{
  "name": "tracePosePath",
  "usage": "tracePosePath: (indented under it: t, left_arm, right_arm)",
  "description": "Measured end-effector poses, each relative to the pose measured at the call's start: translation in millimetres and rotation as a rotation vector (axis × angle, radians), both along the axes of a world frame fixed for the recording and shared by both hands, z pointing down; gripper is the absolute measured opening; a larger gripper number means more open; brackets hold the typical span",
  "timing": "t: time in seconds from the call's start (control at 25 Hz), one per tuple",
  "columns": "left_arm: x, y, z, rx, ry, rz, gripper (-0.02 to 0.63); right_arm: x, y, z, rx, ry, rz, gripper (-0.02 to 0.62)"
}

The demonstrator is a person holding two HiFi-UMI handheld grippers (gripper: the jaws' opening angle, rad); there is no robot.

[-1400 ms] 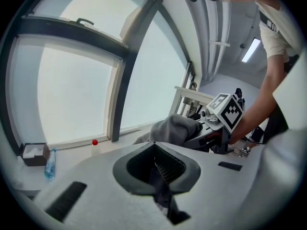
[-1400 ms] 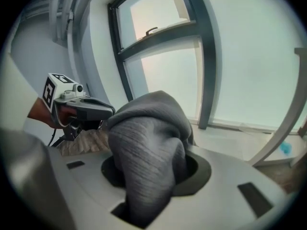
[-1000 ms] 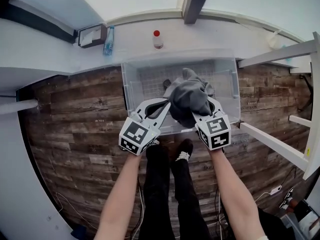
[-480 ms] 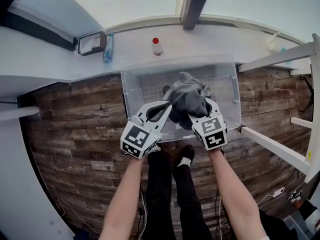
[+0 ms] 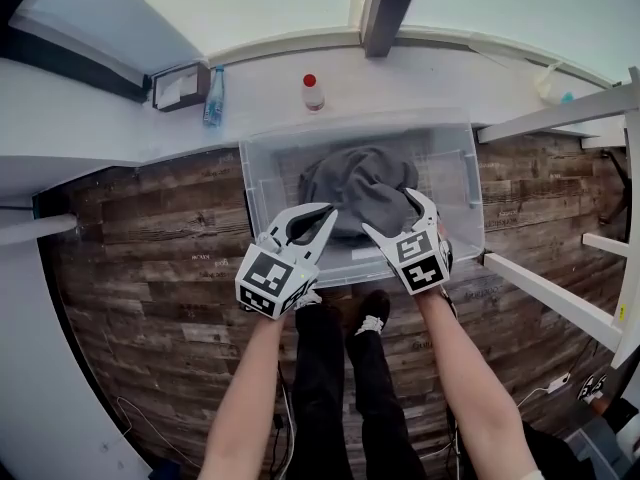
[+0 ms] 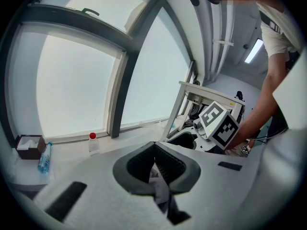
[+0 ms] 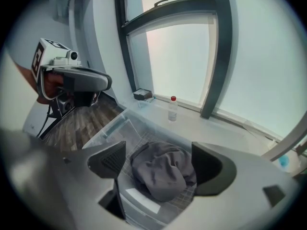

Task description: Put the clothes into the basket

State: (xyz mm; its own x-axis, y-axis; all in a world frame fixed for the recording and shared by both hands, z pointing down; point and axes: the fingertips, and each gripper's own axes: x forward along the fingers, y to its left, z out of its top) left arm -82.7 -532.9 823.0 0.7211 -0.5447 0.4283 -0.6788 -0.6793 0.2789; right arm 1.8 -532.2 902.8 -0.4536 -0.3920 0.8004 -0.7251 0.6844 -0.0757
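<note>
A grey garment (image 5: 352, 190) lies bunched in the clear plastic basket (image 5: 256, 183) on the wood floor. My right gripper (image 5: 392, 211) hangs over the basket's near right part. Its jaws have just been opening and now stand wide apart with nothing between them. In the right gripper view the garment (image 7: 160, 174) rests on the basket's (image 7: 112, 127) gridded bottom, below the right gripper (image 7: 160, 162). My left gripper (image 5: 325, 214) is at the garment's near left edge, fingers curved together. In the left gripper view a fold of pale grey cloth (image 6: 160, 186) sits pinched between the left gripper's (image 6: 154, 152) pads.
On the white sill behind the basket stand a red-capped bottle (image 5: 313, 80), a blue-labelled water bottle (image 5: 214, 83) and a tissue box (image 5: 180, 71). White rack bars (image 5: 545, 288) jut in at the right. The person's shoes (image 5: 370, 313) are just before the basket's near wall.
The right gripper sank a little and opened, letting go of the garment. The garment dropped from between the grippers and spread in the basket. The left gripper stayed put.
</note>
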Motion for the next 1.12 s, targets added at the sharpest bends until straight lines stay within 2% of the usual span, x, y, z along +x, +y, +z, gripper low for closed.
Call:
tracePosePath:
  t: [0.56, 0.6, 0.68, 0.72, 0.92, 1.0, 1.12]
  left_arm:
    - [1.0, 1.3, 13.3, -0.017, 0.004, 0.008, 0.014]
    - [1.7, 2.4, 11.8, -0.020, 0.004, 0.009, 0.014]
    - [5.0, 5.3, 6.8, -0.025, 0.006, 0.012, 0.014]
    - [6.6, 6.2, 3.7, -0.028, 0.008, 0.014, 0.014]
    - [11.4, 7.7, -13.7, -0.046, 0.019, 0.014, 0.014]
    - [13.9, 7.5, -30.6, -0.045, 0.041, 0.012, 0.014]
    - [14.9, 6.7, -61.7, -0.029, 0.033, 0.022, 0.014]
  right_arm:
    - [-0.2, -7.9, 6.5, 0.031, 0.028, 0.009, 0.387]
    - [-0.4, -5.2, 3.5, 0.027, 0.025, 0.009, 0.341]
    - [1.5, -2.4, -7.6, 0.034, 0.029, 0.013, 0.089]
    - [2.8, -2.5, -13.5, 0.040, 0.035, 0.019, 0.044]
    - [3.5, -2.5, -34.4, 0.034, 0.057, 0.026, 0.017]
    - [2.3, -1.3, -48.3, 0.038, 0.062, 0.004, 0.017]
    - [2.1, 0.6, -83.0, 0.058, 0.047, 0.000, 0.017]
